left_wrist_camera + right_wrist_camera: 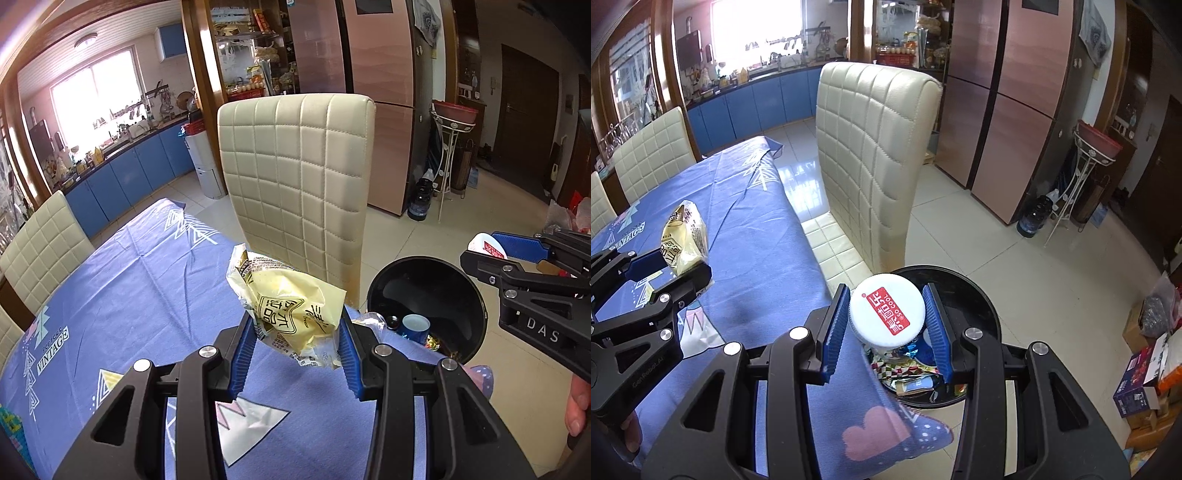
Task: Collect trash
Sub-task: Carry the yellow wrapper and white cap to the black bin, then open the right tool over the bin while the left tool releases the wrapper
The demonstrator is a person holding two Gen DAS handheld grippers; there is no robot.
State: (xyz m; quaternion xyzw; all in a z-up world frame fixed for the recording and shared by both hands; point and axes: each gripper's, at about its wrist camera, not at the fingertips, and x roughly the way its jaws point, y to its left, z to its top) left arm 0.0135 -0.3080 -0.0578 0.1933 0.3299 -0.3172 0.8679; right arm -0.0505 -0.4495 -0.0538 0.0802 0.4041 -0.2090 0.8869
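Observation:
My left gripper [297, 332] is shut on a crumpled yellow snack wrapper [284, 306] and holds it above the blue tablecloth [129, 288]. It also shows in the right wrist view [685, 238]. My right gripper [886, 325] is shut on a white bottle with a red label on its cap [886, 314], held over the black trash bin [975, 295]. The bin [461, 295] stands on the floor by the table corner and holds a blue cup [415, 326] and several wrappers [908, 373]. The right gripper with the bottle shows in the left wrist view [487, 251].
A cream quilted chair [295, 184] stands at the table edge behind the bin. More cream chairs [653, 147] stand at the far side. A pink fridge [384, 92], a white plant stand [1082, 177] and boxes on the floor [1145, 387] are to the right.

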